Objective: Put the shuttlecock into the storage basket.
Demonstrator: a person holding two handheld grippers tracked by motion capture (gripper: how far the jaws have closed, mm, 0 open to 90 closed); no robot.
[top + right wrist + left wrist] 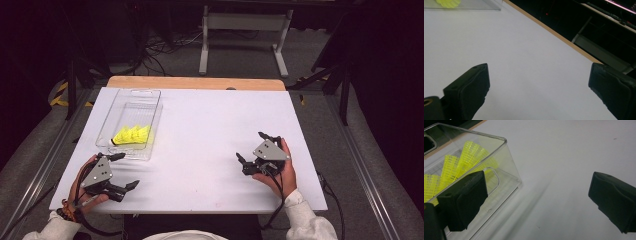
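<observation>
Yellow shuttlecocks [132,135] lie in a clear box [150,125] near the table's [210,130] left edge | left gripper [122,171] just beside the box's near end, jaws wide apart, empty | right gripper [251,149] toward the right edge, jaws spread, empty | step: likely approach; next, left reaches into the box.

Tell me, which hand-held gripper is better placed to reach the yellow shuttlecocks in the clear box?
Probably the left hand-held gripper. It sits open right beside the clear box that holds the yellow shuttlecocks. The right hand-held gripper, also open, is far across the white table.
</observation>
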